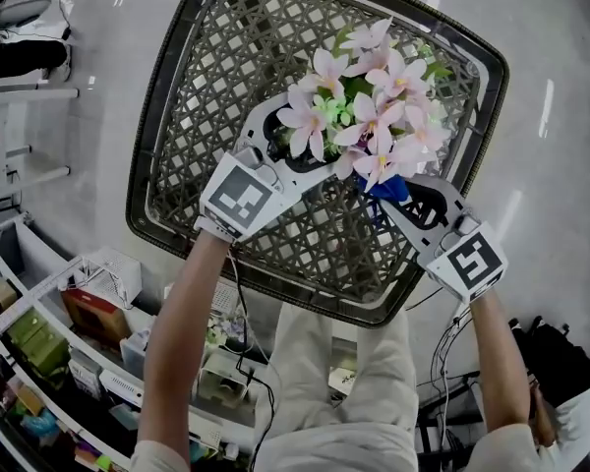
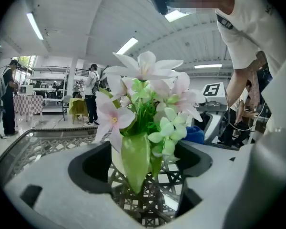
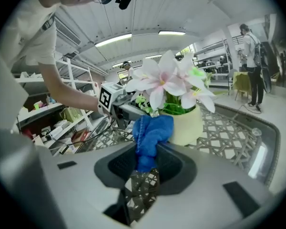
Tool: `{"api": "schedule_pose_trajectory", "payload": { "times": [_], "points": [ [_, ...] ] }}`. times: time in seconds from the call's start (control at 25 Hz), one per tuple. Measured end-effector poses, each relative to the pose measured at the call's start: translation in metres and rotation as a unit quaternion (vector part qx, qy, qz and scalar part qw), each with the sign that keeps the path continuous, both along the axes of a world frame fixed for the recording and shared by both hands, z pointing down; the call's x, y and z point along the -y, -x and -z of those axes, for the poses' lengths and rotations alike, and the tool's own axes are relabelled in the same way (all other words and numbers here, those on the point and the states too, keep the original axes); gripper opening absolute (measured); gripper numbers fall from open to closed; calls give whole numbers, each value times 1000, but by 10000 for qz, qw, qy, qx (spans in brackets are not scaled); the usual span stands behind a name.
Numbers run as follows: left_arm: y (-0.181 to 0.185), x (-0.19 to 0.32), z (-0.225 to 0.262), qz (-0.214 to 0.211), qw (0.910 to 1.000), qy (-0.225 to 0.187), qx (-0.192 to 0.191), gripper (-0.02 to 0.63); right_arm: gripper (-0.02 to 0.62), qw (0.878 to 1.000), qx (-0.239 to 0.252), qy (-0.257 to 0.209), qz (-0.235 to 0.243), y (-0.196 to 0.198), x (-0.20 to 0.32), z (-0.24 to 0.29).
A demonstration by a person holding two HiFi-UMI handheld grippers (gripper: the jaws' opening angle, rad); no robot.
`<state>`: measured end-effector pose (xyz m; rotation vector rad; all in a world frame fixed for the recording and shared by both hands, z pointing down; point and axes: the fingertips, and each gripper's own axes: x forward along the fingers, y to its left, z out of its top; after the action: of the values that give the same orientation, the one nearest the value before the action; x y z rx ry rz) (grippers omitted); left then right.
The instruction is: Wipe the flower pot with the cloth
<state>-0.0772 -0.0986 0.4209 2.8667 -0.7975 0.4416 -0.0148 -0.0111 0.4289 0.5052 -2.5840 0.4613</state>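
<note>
A cream flower pot [image 3: 187, 126] with pink and white artificial flowers [image 1: 369, 106] stands near the middle of a woven wicker table [image 1: 206, 87]. My left gripper [image 1: 300, 147] reaches in from the left, and its jaws close on the pot [image 2: 116, 159] from both sides, behind a green leaf. From the right, my right gripper [image 1: 405, 203] is shut on a blue cloth [image 3: 150, 133], which is bunched between the jaws and presses against the pot's side. The cloth [image 1: 387, 189] shows just under the blooms. In the head view the flowers hide most of the pot.
The table's dark raised rim [image 1: 374, 313] runs close to my body. White shelves with boxes [image 1: 39, 342] stand at the lower left, and cables [image 1: 246, 352] hang under the table. People [image 2: 91, 94] stand far off in the room.
</note>
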Motion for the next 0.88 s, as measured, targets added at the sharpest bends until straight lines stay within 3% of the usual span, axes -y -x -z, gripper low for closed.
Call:
{"api": "schedule_pose_trajectory", "payload": {
  "times": [0.16, 0.4, 0.44, 0.48, 0.52, 0.72, 0.88],
  "points": [
    [9, -22, 6, 209, 9995, 219, 0, 433, 120, 9993, -81, 102, -338, -9, 0, 7],
    [2, -69, 17, 420, 9974, 575, 58, 419, 120, 9989, -8, 141, -437, -22, -13, 25],
    [2, -76, 23, 524, 9965, 656, -20, 380, 120, 9988, -15, 141, -475, -25, -16, 31],
    [4, -82, 32, 669, 9949, 736, -139, 215, 120, 9985, -14, 143, -526, -28, -18, 37],
    [5, -87, 42, 825, 9931, 792, -258, 92, 120, 9983, -3, 143, -573, -31, -20, 44],
    [2, -109, 80, 1084, 9892, 981, -40, 25, 120, 9970, 49, 80, -768, -46, -23, 83],
    [-12, -123, 129, 1240, 9846, 1169, -385, 23, 120, 9955, 158, -77, -933, -54, -16, 122]
  ]
}}
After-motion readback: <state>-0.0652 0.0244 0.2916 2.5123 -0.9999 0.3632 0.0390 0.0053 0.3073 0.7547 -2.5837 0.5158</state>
